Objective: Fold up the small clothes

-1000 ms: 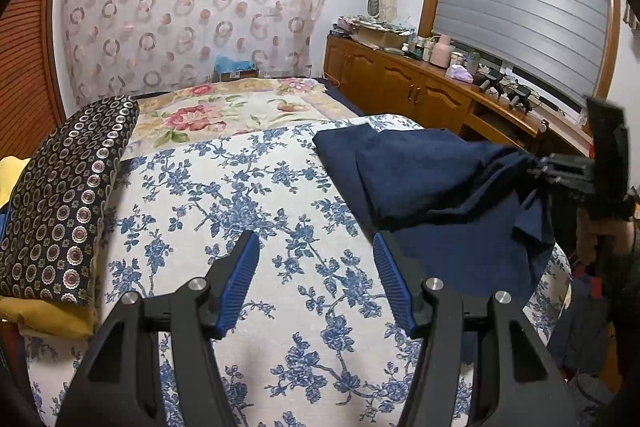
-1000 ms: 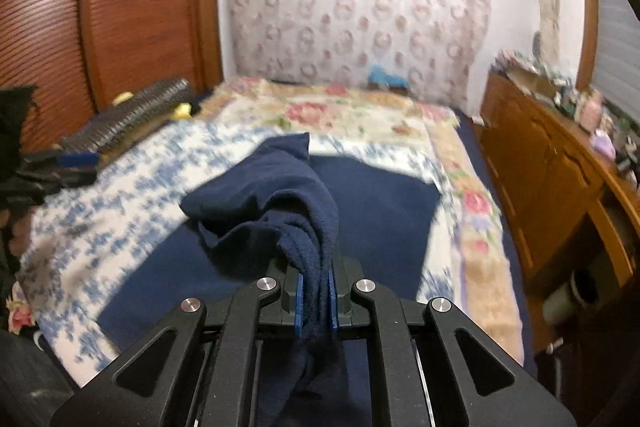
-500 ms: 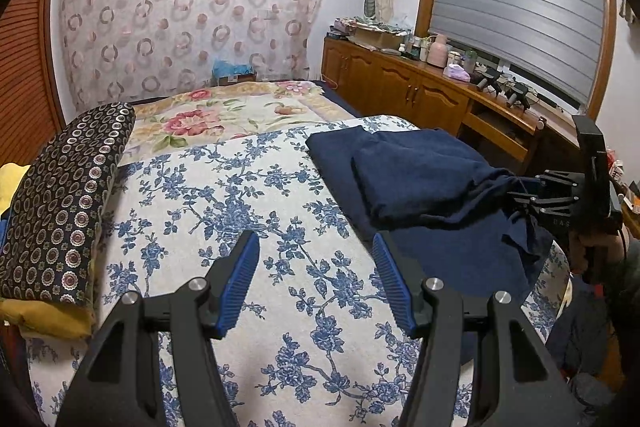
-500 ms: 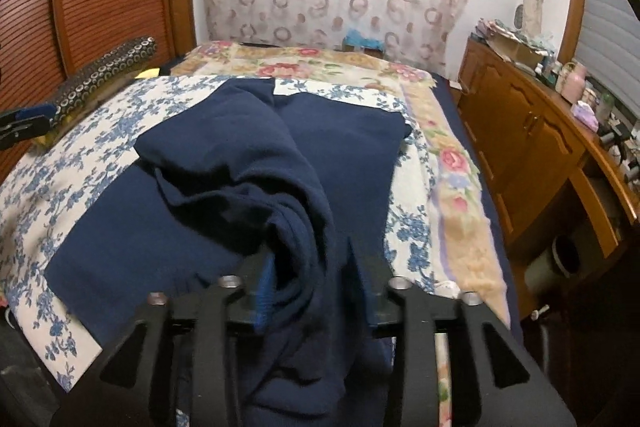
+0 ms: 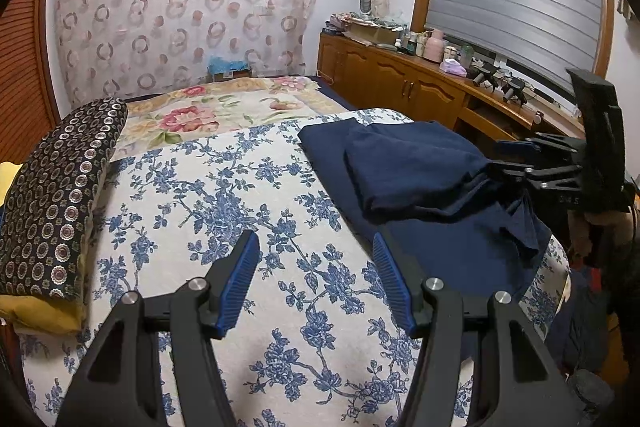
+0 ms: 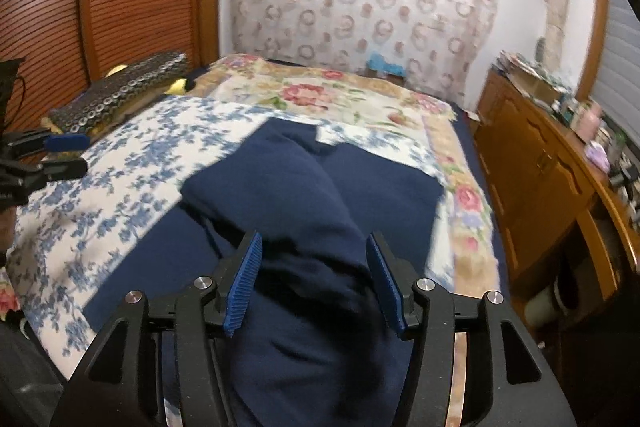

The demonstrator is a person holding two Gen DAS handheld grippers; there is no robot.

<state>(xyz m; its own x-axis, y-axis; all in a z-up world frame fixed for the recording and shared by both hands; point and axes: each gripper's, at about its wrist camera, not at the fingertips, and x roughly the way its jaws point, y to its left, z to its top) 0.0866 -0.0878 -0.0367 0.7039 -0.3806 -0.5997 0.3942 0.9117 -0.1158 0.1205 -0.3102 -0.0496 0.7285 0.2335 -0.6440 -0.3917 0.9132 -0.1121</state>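
Observation:
A dark navy garment (image 5: 416,179) lies partly folded on the right side of the bed, one layer flopped over the flat part; it also fills the middle of the right wrist view (image 6: 312,211). My left gripper (image 5: 316,283) is open and empty above the blue-flowered bedspread (image 5: 224,211), left of the garment. My right gripper (image 6: 314,283) is open, its blue pads on either side of a bunched ridge of the garment without pinching it. It also shows at the garment's near right edge in the left wrist view (image 5: 516,159).
A dark patterned bolster (image 5: 60,187) on a yellow cushion lies along the bed's left side. A pink-flowered cover (image 5: 208,111) lies at the far end. A wooden cabinet (image 5: 404,83) with clutter runs along the right wall. The bed edge drops off at the right.
My right gripper was shut on the bunched navy cloth, then opened and let it drop onto the bed. The left gripper stayed open and hardly moved.

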